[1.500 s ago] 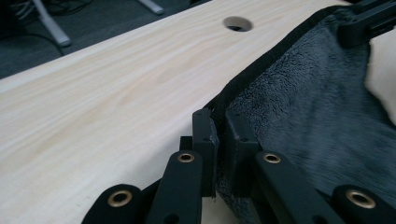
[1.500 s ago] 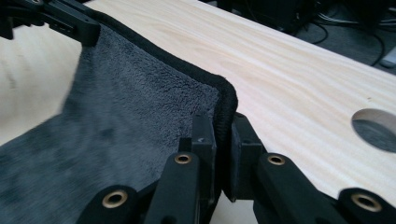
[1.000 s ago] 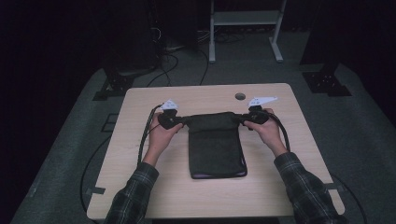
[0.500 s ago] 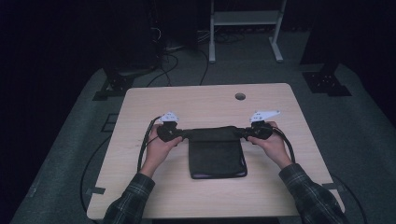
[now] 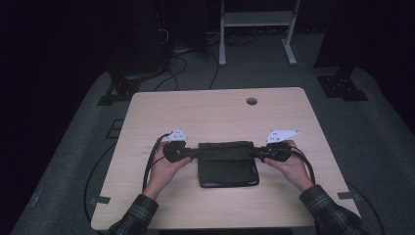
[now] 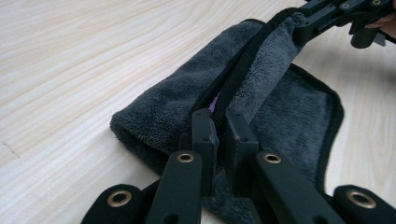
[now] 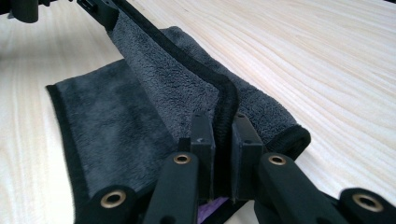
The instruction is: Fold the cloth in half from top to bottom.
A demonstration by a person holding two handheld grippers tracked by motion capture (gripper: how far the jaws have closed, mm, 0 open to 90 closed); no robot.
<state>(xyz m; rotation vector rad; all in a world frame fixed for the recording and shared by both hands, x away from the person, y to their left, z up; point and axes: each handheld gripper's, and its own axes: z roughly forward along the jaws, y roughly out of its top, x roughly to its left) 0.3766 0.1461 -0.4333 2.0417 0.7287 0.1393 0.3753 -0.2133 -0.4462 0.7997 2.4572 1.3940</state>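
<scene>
Left hand [image 5: 164, 169]: comes in from the near edge of the table [image 5: 215, 110], left of middle; a second ago it sat farther up the table, now drawn back toward the near edge.
Left gripper [image 5: 188, 153]: jaws clamped on the left end of the towel's folded edge; in the left gripper view [image 6: 219, 123] the black trim and grey pile are pinched between the two pads. Cable loops off to the left.
Towel [image 5: 227, 164]: dark grey, black trim, lying at the middle of the table's near half. Its top edge is stretched in a straight line between the two grippers. Earlier it reached well up toward the table's middle; now that held edge has been carried over toward the person, so the cloth lies doubled and shows shorter front to back. A sliver of purple shows inside the fold in both gripper views.
Right gripper [image 5: 259, 152]: jaws closed on the right end of the same edge; the right gripper view [image 7: 223, 126] shows the trim squeezed between its pads.
Right hand [image 5: 288, 164]: right of middle, also nearer the near edge than a second ago.
Hole [image 5: 251, 101]: small round one near the far edge, well apart from the towel.
</scene>
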